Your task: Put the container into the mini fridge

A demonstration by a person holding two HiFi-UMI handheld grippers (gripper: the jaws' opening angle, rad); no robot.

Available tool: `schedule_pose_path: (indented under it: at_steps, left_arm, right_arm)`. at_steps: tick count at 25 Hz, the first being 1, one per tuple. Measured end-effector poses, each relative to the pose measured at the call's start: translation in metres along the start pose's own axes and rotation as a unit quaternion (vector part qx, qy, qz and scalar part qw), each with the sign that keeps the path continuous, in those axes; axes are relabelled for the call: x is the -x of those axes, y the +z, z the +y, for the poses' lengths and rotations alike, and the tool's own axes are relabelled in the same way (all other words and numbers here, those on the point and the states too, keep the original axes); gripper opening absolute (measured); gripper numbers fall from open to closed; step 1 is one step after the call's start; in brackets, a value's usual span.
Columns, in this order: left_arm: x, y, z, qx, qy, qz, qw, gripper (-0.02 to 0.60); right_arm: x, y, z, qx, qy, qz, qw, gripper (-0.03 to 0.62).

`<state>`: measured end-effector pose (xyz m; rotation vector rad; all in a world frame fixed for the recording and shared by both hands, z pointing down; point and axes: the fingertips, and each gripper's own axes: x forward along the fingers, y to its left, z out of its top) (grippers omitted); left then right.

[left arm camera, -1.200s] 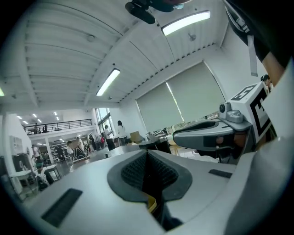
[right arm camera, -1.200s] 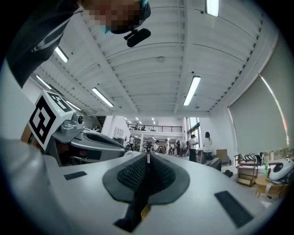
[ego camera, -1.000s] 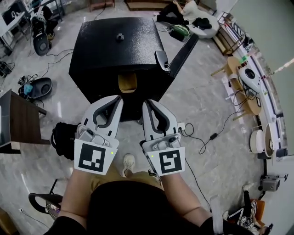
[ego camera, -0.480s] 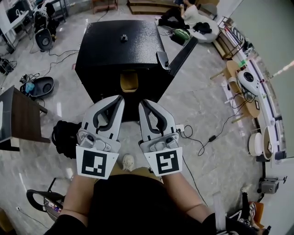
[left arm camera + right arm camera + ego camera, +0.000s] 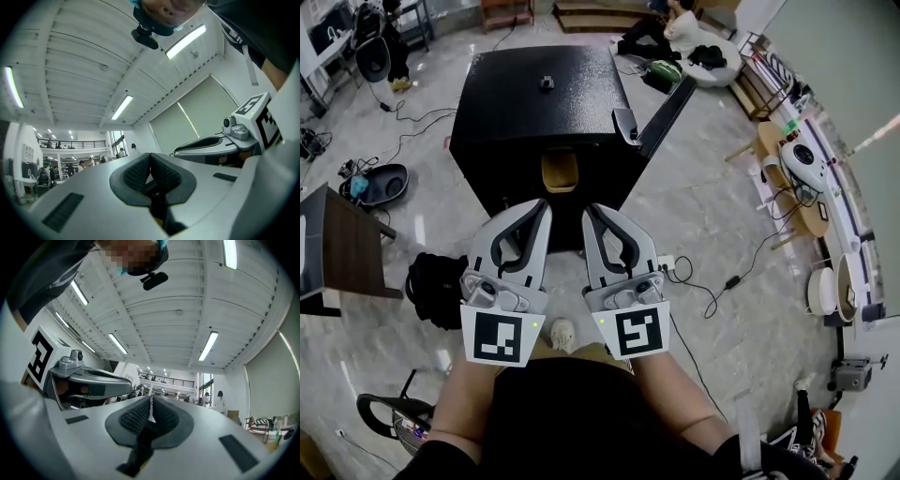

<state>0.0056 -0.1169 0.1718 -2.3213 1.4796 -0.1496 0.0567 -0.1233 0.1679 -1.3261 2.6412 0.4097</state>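
Note:
The black mini fridge (image 5: 546, 103) stands on the floor ahead in the head view, its door (image 5: 667, 101) swung open to the right. A tan container (image 5: 560, 173) shows in the fridge's front opening, just under the top edge. My left gripper (image 5: 542, 208) and right gripper (image 5: 591, 212) are held side by side in front of the body, short of the fridge, both shut and empty. In the left gripper view the left gripper (image 5: 150, 160) points up at the ceiling with pads together. In the right gripper view the right gripper (image 5: 151, 404) does the same.
A black bag (image 5: 436, 286) lies on the floor at the left beside a dark table (image 5: 337, 248). Cables and a plug strip (image 5: 675, 264) run over the floor at the right. Round wooden tables (image 5: 792, 178) stand at the far right. A person (image 5: 680, 21) sits behind the fridge.
Both grippers stay shut and side by side. The head view has shifted slightly, so the fridge sits a little higher and more to the right.

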Motion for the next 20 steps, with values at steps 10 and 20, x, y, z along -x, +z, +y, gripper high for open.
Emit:
schedule_pose_path:
  at_steps: [10, 20]
  left_arm:
    - [0.001, -0.003, 0.002, -0.025, -0.005, 0.003, 0.9997, 0.023]
    - [0.009, -0.002, 0.012, -0.039, 0.001, 0.002, 0.9992, 0.023]
  right_arm:
    - [-0.006, -0.001, 0.006, 0.004, 0.003, -0.001, 1.000, 0.046]
    - [-0.011, -0.001, 0.022, 0.005, 0.014, -0.001, 1.000, 0.046]
